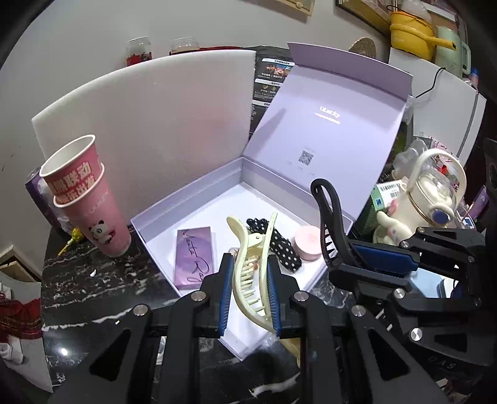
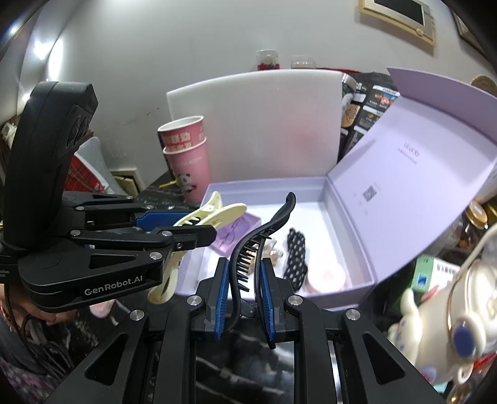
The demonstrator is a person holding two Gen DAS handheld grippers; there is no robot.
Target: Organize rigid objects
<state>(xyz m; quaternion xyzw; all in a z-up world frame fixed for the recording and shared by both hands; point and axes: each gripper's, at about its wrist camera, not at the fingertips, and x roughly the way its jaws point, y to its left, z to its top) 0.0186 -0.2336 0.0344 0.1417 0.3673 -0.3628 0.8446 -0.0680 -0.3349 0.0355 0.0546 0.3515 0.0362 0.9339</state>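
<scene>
Your left gripper clamps the cream claw clip, your right gripper the black claw clip, both over the lilac box's near edge.

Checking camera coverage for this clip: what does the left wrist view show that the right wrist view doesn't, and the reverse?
Only the left wrist view: the yellow pot on the white fridge.

Only the right wrist view: the framed picture on the wall.

Both: the open purple box, the pink cups, the cream hair clip held in the left tool, and the black hair clip held in the right tool.
</scene>
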